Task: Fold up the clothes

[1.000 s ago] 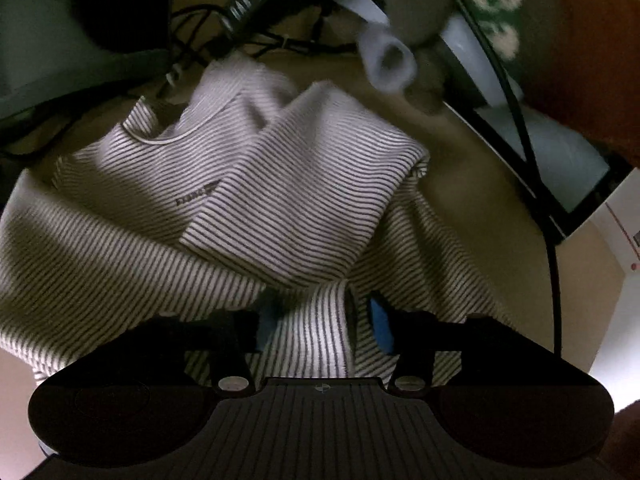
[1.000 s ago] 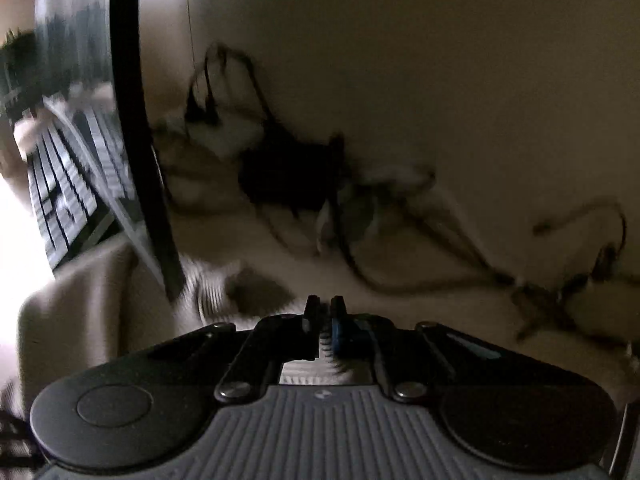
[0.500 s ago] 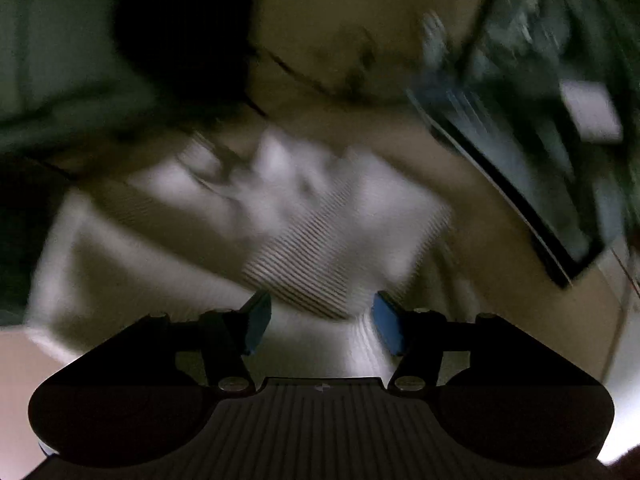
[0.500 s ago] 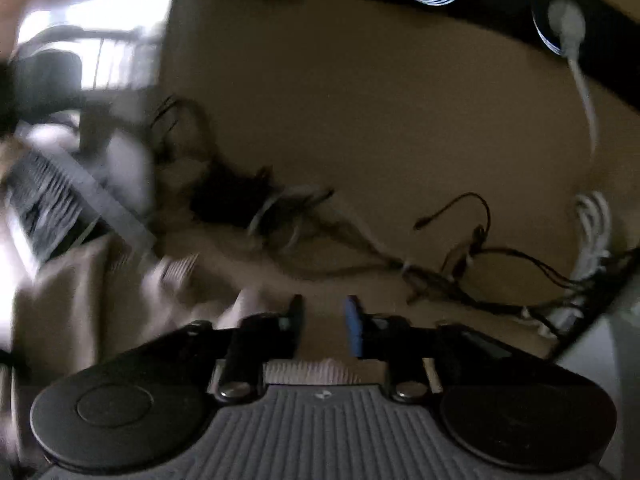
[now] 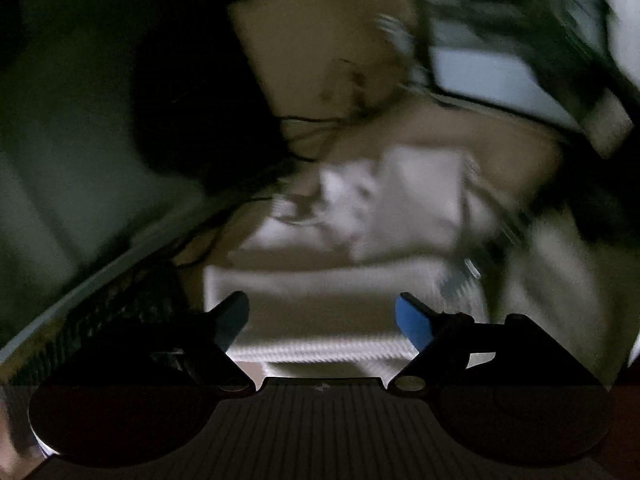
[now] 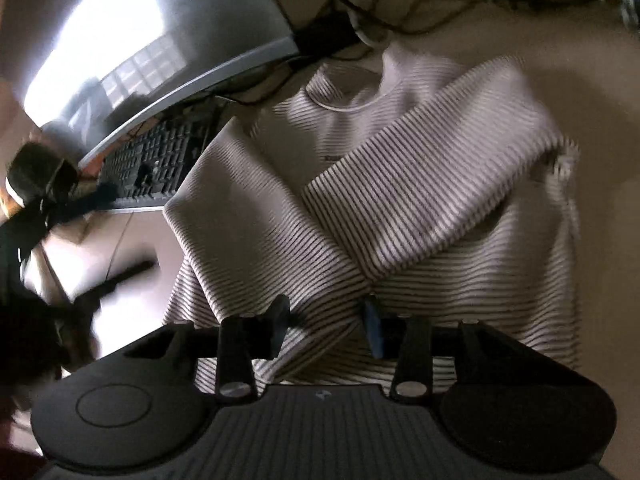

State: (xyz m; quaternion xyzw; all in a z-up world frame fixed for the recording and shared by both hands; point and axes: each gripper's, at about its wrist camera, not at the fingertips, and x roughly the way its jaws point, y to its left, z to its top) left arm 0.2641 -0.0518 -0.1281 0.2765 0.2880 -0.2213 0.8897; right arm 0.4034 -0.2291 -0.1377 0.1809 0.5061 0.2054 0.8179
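Observation:
A white shirt with thin dark stripes (image 6: 400,208) lies on the desk with both sleeves folded across its chest. It fills the middle of the right wrist view. My right gripper (image 6: 326,330) is open and empty, just above the shirt's lower part where the sleeves cross. In the left wrist view the shirt (image 5: 360,240) is blurred. My left gripper (image 5: 322,322) is open wide and empty, over the shirt's near edge.
A keyboard (image 6: 156,164) and a monitor (image 6: 160,48) stand left of the shirt. Tangled cables (image 6: 420,4) lie behind its collar. The left wrist view shows a dark blurred shape (image 5: 192,100) at the left and a light screen (image 5: 480,68) at the upper right.
My right gripper has opened and swung from the cables round to face the shirt. My left gripper has opened wider and pulled back toward the shirt's edge. The left view is blurred by motion.

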